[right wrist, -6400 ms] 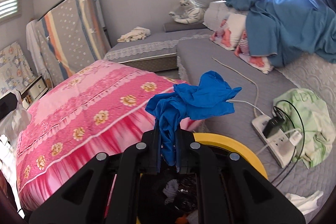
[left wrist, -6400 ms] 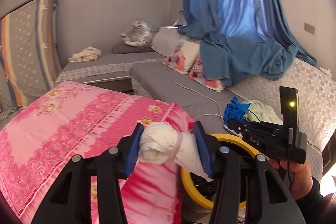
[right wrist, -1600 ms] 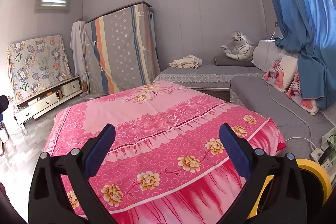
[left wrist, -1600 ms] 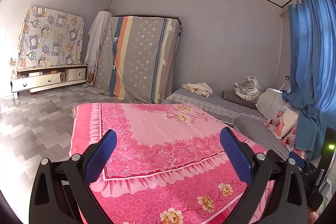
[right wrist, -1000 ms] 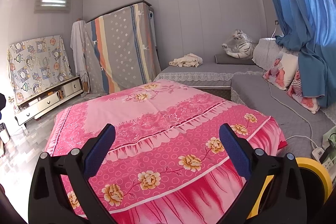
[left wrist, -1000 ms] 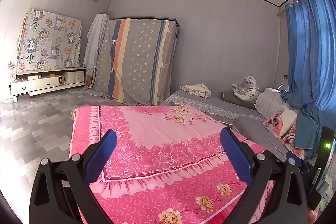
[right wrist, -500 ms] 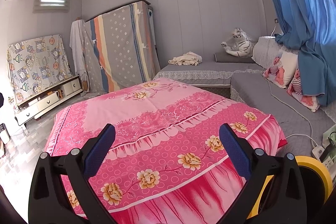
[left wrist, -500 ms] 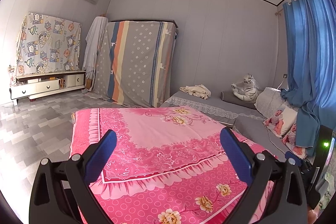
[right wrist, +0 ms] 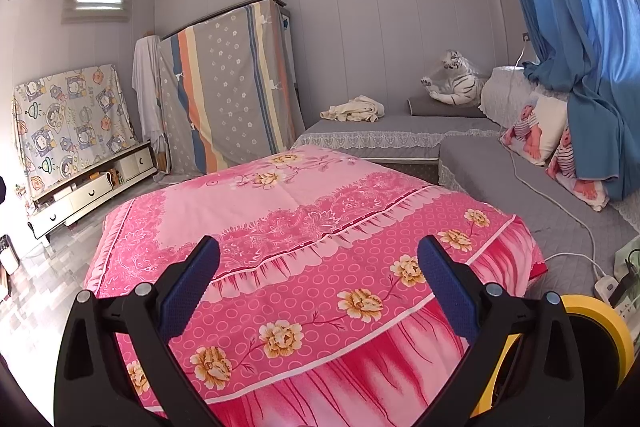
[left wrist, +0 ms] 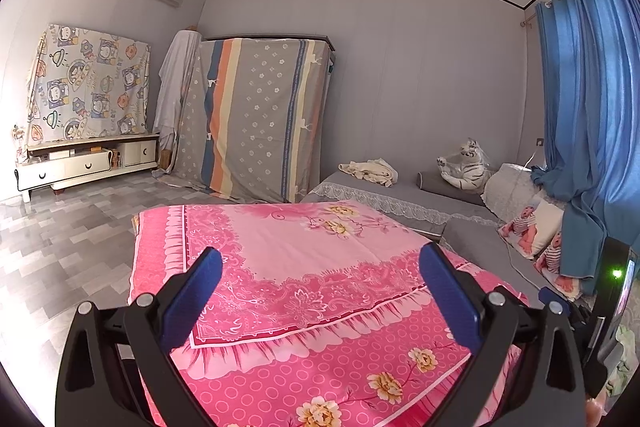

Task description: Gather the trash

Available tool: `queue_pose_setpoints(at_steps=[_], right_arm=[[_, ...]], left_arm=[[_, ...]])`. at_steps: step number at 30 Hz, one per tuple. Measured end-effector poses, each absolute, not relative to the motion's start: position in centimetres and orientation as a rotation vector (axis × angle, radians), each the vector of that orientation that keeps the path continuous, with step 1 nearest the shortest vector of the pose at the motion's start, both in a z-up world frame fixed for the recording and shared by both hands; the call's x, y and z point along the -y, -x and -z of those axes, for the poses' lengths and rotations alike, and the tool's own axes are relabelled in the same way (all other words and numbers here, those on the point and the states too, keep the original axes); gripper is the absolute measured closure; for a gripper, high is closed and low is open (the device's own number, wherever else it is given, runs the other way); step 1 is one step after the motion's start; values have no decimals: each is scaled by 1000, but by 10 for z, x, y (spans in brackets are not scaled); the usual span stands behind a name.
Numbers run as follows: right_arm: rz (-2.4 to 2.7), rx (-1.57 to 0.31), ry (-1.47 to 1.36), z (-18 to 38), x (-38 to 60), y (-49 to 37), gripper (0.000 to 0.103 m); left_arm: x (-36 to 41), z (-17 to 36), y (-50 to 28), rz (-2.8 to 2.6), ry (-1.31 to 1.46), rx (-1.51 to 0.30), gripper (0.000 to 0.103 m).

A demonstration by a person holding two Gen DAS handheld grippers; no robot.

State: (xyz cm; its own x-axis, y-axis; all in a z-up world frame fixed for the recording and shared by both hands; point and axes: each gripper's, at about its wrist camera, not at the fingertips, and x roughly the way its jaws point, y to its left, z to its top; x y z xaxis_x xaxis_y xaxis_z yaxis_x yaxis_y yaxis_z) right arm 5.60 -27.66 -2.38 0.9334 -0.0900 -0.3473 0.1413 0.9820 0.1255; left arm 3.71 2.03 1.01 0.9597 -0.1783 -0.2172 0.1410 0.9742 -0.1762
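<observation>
Pink floral cloth covers the surface [right wrist: 304, 211] ahead of you, and both your left gripper [left wrist: 320, 291] and right gripper [right wrist: 318, 287] hang over its near edge with blue pads spread wide and nothing between them. The yellow-rimmed bin [right wrist: 600, 331], the place for the trash, sits on the floor at 4 o'clock of the right gripper, tight against the cloth's hanging hem and just beside the grey sofa [right wrist: 500, 163]. Open tiled floor [left wrist: 60, 247] lies at 9 o'clock; no writing is legible.

Bin [right wrist: 600, 323] right of bed [right wrist: 304, 227], sofa [right wrist: 500, 163] behind
</observation>
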Motion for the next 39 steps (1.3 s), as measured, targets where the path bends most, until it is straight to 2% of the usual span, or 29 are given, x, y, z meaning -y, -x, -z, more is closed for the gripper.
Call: queue_pose_setpoints(at_steps=[39], right_arm=[[118, -360, -154, 30, 277, -57, 9]], left_arm=[[-17, -12, -38, 173, 159, -234, 8]])
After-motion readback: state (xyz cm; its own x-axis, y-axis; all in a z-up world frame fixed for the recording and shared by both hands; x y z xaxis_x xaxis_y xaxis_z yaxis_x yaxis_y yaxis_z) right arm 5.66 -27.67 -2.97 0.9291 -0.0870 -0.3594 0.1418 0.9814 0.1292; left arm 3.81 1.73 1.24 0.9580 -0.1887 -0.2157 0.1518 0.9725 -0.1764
